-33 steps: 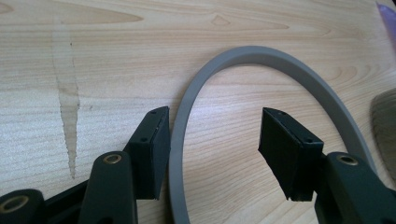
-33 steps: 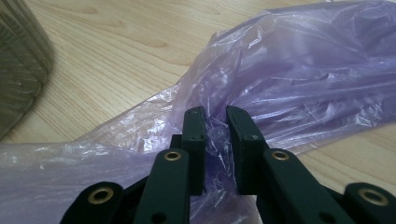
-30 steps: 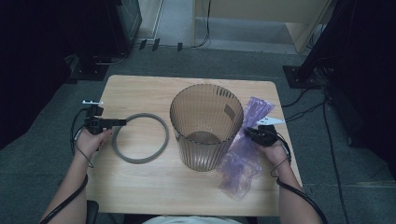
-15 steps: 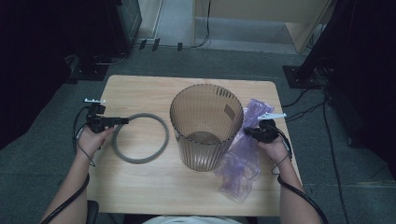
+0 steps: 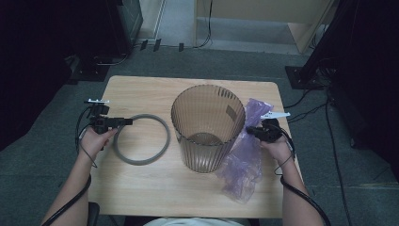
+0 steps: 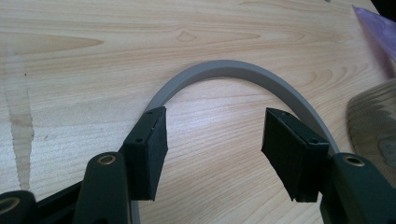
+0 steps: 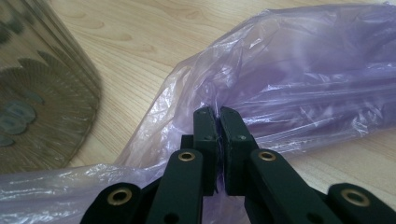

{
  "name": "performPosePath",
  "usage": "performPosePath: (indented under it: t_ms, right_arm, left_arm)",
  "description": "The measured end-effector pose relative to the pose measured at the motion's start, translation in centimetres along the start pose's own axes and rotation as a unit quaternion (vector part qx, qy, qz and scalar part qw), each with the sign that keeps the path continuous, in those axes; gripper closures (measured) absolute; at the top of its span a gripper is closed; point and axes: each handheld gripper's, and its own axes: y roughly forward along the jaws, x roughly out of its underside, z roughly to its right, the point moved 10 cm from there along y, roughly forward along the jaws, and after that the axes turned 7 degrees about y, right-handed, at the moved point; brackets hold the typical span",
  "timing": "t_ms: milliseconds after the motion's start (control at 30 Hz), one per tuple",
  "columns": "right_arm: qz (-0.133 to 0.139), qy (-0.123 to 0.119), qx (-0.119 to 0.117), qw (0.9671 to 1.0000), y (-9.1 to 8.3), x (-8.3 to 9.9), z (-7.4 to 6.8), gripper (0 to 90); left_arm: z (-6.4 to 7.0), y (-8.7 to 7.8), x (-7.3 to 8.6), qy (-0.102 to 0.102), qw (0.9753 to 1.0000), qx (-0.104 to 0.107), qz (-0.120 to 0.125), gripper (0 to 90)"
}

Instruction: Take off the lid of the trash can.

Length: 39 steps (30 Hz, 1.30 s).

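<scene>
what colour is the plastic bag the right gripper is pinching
Pale translucent purple. The plastic bag shows best in the right gripper view, pinched by the right gripper.

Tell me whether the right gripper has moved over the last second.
Yes. The right gripper has shifted slightly away from the person and toward the ribbed translucent brown bin, shut on the crumpled purple plastic bag.

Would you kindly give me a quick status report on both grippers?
Left gripper open over grey ring. Right gripper shut on purple bag. Brown bin upright between ring and bag.
</scene>
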Motion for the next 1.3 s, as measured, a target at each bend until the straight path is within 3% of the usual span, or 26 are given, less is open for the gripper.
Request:
performPosePath:
  t_ms: [167, 400, 767, 900, 1067, 1133, 1300]
  right_arm:
    - [0.003, 0.001, -0.002, 1.0, -0.3, -0.5, -0.4, 87.1]
    - [0.005, 0.003, -0.007, 1.0, -0.7, -0.8, -0.5, 87.1]
    - [-0.008, 0.007, -0.014, 0.9998, -0.5, -0.6, -0.9, 87.0]
    - [-0.016, 0.003, -0.015, 0.9998, -0.3, -0.6, -1.0, 87.0]
    - [-0.016, -0.011, -0.014, 0.9997, -0.6, -1.3, -0.5, 87.2]
    - [-0.028, -0.015, -0.018, 0.9993, -0.7, -1.5, -0.3, 87.3]
    - [-0.019, 0.0, -0.018, 0.9997, -0.7, -2.9, 0.4, 87.2]
  left_arm:
    - [0.8, 0.0, -0.1, -0.011, 0.9997, 0.021, -0.011, 40.0]
    - [1.7, 0.5, 0.1, 0.008, 0.9994, 0.019, -0.026, 39.1]
    - [2.7, 0.9, -0.8, 0.008, 0.9991, 0.039, -0.012, 38.9]
    - [2.5, 1.3, -1.1, 0.004, 0.9988, 0.043, -0.022, 38.8]
    - [2.6, 1.6, -2.3, 0.015, 0.9987, 0.039, -0.028, 38.8]
    - [2.7, 1.7, -3.0, 0.016, 0.9988, 0.042, -0.022, 38.8]
    - [3.0, 2.5, -4.7, 0.011, 0.9982, 0.054, -0.02, 39.4]
